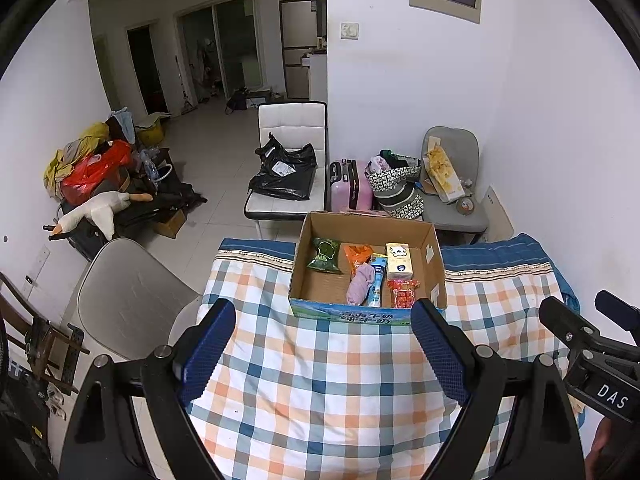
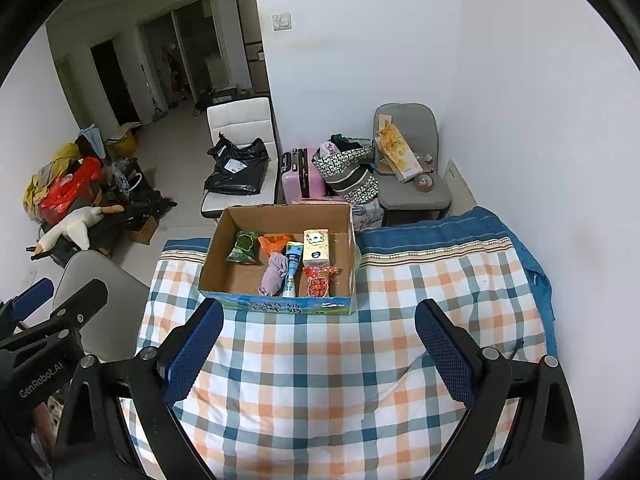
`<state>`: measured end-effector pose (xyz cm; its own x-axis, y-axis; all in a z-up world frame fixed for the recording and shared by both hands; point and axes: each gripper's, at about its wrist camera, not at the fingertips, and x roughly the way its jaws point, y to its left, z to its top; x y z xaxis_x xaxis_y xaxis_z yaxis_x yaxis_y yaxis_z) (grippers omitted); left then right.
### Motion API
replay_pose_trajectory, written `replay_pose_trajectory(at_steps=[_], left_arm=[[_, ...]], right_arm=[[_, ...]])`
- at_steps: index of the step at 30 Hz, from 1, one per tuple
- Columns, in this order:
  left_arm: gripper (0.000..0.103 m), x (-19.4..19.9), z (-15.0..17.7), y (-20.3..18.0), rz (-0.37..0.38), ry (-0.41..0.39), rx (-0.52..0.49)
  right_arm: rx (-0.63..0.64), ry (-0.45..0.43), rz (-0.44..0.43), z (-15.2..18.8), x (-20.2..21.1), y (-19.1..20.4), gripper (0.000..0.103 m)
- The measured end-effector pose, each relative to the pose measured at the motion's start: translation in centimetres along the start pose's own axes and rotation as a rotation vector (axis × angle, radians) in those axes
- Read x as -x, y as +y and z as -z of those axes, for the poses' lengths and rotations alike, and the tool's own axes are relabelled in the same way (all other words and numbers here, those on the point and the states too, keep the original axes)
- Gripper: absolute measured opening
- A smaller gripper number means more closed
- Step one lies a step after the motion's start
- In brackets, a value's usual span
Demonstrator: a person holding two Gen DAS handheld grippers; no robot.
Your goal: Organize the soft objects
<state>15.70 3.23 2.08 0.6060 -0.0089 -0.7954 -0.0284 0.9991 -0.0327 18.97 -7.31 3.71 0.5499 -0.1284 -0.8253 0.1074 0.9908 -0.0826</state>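
Box (image 1: 434,248) holds snack packs, tissues and purple cloth (image 1: 360,283) together, and your left gripper (image 1: 323,346) and right gripper (image 2: 319,346) hover before it, jaws wide, empty.

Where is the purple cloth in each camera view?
Left wrist: purple cloth just right of centre, in the box, left of the blue tube.
Right wrist: purple cloth left of centre, in the box.
Shared landmark: the blue tube beside it.
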Motion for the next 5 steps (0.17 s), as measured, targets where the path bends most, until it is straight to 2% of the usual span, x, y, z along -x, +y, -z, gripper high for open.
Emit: replay_pose_trajectory(at_steps=[5], left_arm=[[0.09,0.05,-0.27,-0.16,-0.002,-0.005,0.001]], right_arm=[[-0.002,-0.002,0.006,0.02,0.1,0.32,0.098]])
